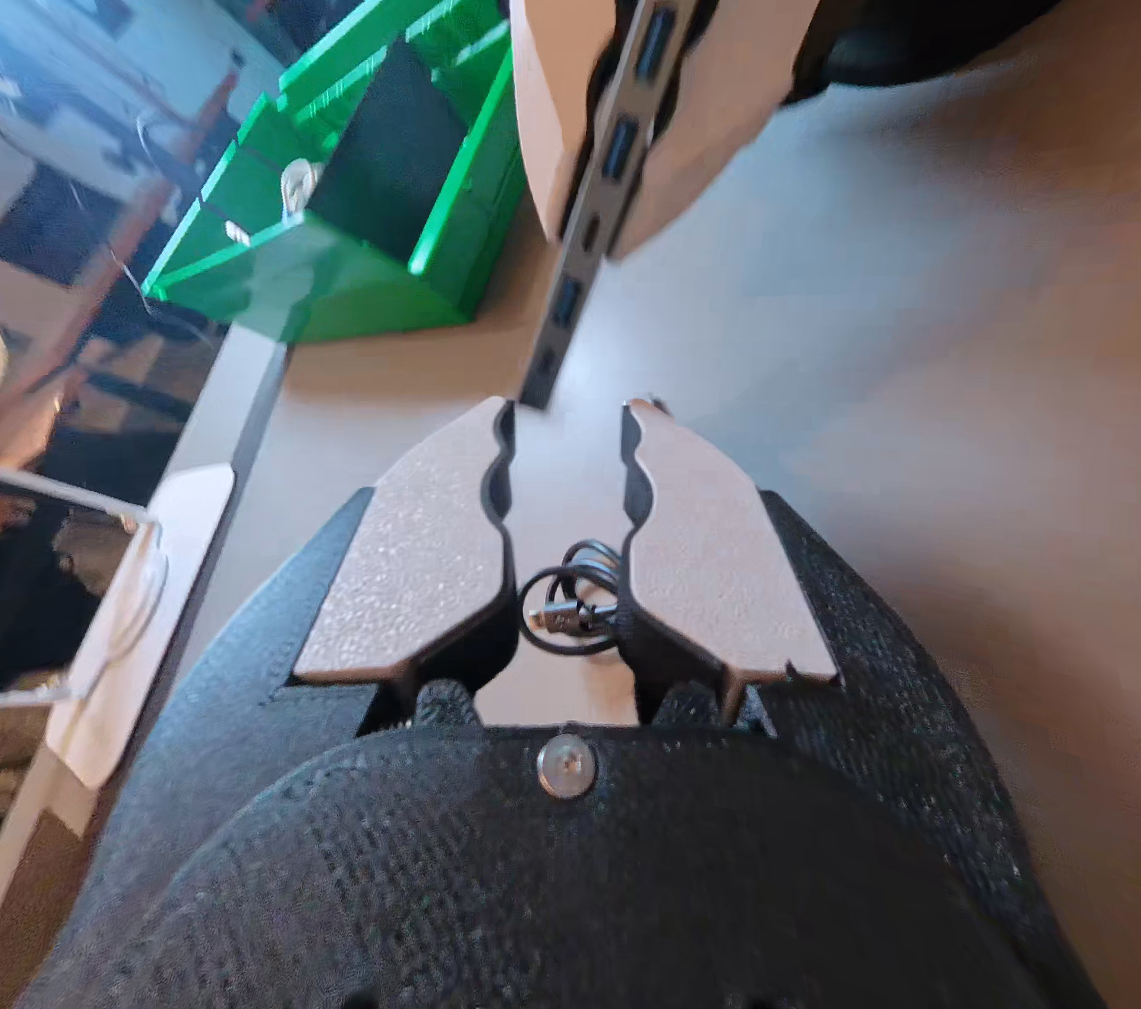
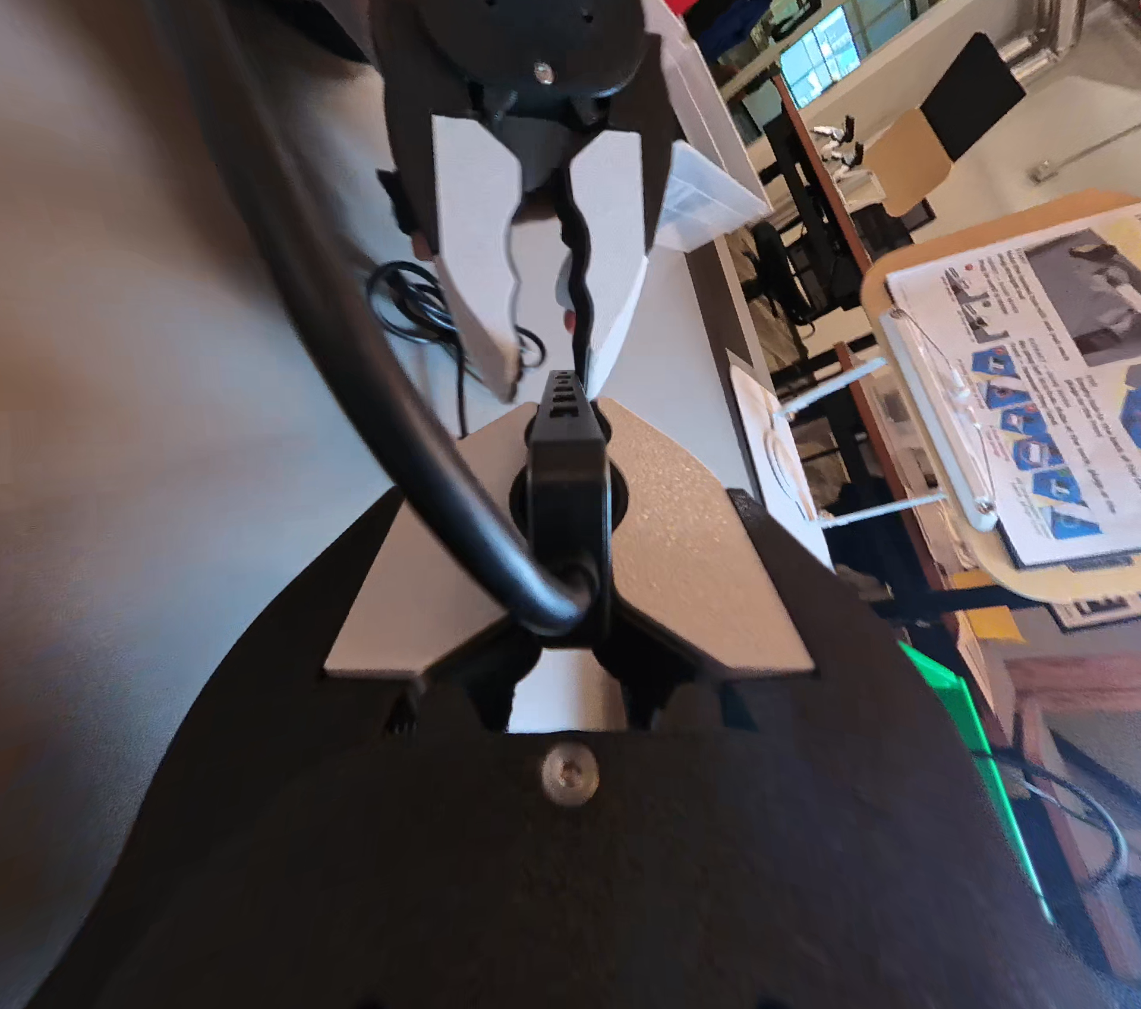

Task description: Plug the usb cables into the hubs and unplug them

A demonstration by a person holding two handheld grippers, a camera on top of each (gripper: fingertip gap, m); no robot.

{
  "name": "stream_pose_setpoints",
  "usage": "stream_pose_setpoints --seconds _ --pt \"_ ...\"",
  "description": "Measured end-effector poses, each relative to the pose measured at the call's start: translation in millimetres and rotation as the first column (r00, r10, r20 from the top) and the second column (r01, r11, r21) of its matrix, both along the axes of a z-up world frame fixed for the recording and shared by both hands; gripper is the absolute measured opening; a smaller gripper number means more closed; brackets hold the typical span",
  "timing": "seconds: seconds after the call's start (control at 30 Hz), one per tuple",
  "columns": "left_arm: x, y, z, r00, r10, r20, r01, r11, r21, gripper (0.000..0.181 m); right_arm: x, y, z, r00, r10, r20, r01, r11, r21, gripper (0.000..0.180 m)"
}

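Observation:
A long grey USB hub (image 1: 623,140) with a row of blue ports is clamped in my right gripper (image 1: 589,238), which comes in from the top of the left wrist view. In the right wrist view my right gripper (image 2: 565,408) is shut on the hub (image 2: 565,476), whose thick black lead (image 2: 346,362) curves away to the left. My left gripper (image 1: 569,414) is open and empty, with its fingertips close to the hub's free end. It faces the hub in the right wrist view (image 2: 549,383). A coiled black USB cable (image 1: 574,609) lies on the table below it, also seen in the right wrist view (image 2: 420,312).
A green compartment organiser (image 1: 346,201) stands on the beige table (image 1: 864,362) near its left edge. A white stand (image 1: 123,609) sits beyond that edge. A clear plastic box (image 2: 704,201) sits on the table's far side, and a round side table holds a printed sheet (image 2: 1037,380). Spacing between my two grippers at the tips: around 4 cm.

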State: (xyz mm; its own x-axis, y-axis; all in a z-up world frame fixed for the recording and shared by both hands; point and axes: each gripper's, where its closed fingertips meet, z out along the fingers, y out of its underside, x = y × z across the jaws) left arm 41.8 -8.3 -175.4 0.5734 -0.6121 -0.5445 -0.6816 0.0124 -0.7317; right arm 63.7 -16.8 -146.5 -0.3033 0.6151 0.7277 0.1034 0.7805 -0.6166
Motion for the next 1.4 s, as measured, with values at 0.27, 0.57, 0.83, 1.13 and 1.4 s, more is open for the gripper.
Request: stream_pose_setpoints --seconds 0.27,0.57,0.83,1.13,1.4 --pt "1.0 -6.6 -31.9 0.983 0.155 0.1 -0.096 0.891 -0.444 0.027 12.1 71.4 25.2 0.971 -0.208 -0.113 0.2 0.976 -0.082 0.012" --pt "11.3 -5.7 -44.0 0.981 0.191 0.037 -0.108 0.688 -0.717 0.035 15.2 85.5 30.2 0.956 -0.26 -0.136 0.248 0.964 -0.099 0.012" --pt "1.6 -3.5 -54.6 0.987 0.132 -0.096 -0.163 0.729 -0.665 0.012 27.2 97.3 42.3 0.944 -0.275 -0.183 0.259 0.96 -0.108 0.012" --pt "-6.1 -1.0 27.8 0.992 0.056 0.111 0.026 0.78 -0.625 0.006 13.3 72.0 20.2 0.971 -0.2 -0.134 0.208 0.977 0.048 0.013" --pt "30.1 1.4 16.0 0.996 -0.069 0.062 0.093 0.689 -0.719 0.006 1.4 66.4 -4.5 0.968 -0.233 -0.094 0.251 0.923 0.291 0.012"
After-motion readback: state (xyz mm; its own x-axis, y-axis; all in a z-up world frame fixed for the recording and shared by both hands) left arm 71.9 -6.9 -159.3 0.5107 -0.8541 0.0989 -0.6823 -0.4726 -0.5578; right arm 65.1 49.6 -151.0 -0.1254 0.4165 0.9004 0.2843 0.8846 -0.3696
